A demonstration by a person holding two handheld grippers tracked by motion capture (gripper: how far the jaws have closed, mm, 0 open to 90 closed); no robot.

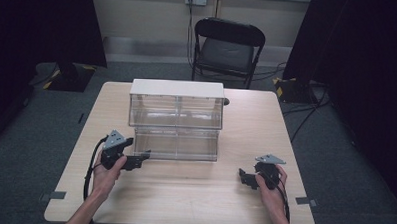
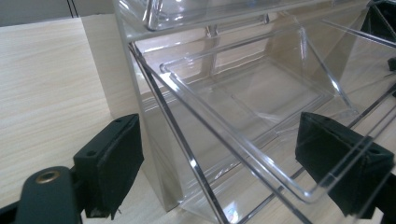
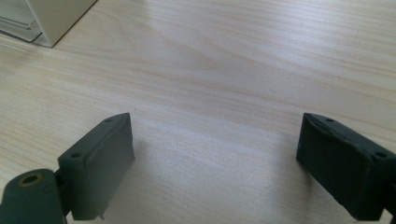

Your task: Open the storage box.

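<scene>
A small cabinet with a white top (image 1: 177,88) and clear plastic drawers stands at the middle of the wooden table (image 1: 183,199). Its lower drawer (image 1: 178,144) juts out toward me. My left gripper (image 1: 144,157) sits at that drawer's front left corner. In the left gripper view its jaws (image 2: 219,123) stand apart astride the cabinet's corner. One pad (image 2: 114,158) is outside the white side wall; the other is seen through the clear drawer (image 2: 261,93). No pad visibly presses. My right gripper (image 1: 243,177) hovers over bare table at the right, open and empty (image 3: 215,121).
A black folding chair (image 1: 227,48) stands behind the table's far edge. Dark curtains hang at both sides. Cables run across the grey floor at the back right. The cabinet's corner (image 3: 51,18) lies far off in the right gripper view.
</scene>
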